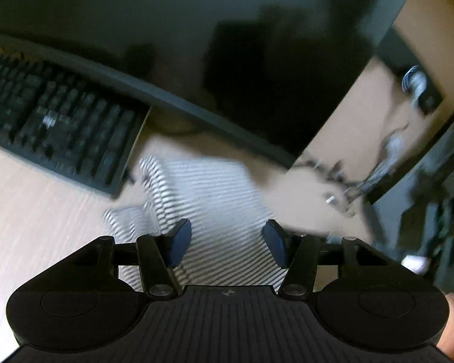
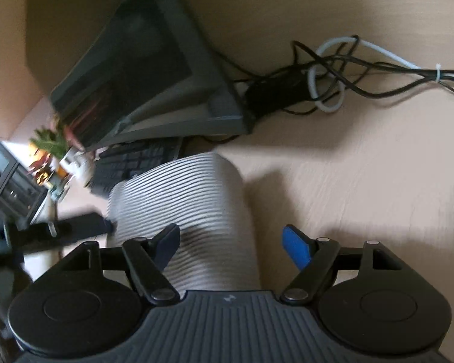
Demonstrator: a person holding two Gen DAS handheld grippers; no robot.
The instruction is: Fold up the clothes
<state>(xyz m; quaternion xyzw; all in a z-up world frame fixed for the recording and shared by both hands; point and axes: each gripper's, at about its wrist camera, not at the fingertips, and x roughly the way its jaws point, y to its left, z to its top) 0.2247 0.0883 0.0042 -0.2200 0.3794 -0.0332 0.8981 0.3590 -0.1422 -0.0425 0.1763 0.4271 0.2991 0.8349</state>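
Left wrist view: my left gripper [image 1: 227,243] hangs spread wide, holding nothing, above the striped garment [image 1: 208,193] on the desk [image 1: 36,211], beside the keyboard [image 1: 54,121]. Right wrist view alone shows the cables [image 2: 333,75] clearly (left view is blurred); my right gripper [image 2: 231,246] is likewise released over the folded garment [image 2: 190,193].

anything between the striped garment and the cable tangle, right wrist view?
Nothing. In the right wrist view the stretch from the striped garment to the cable tangle is bare desk, crossed only by shadow. The monitor and keyboard sit off to the side.
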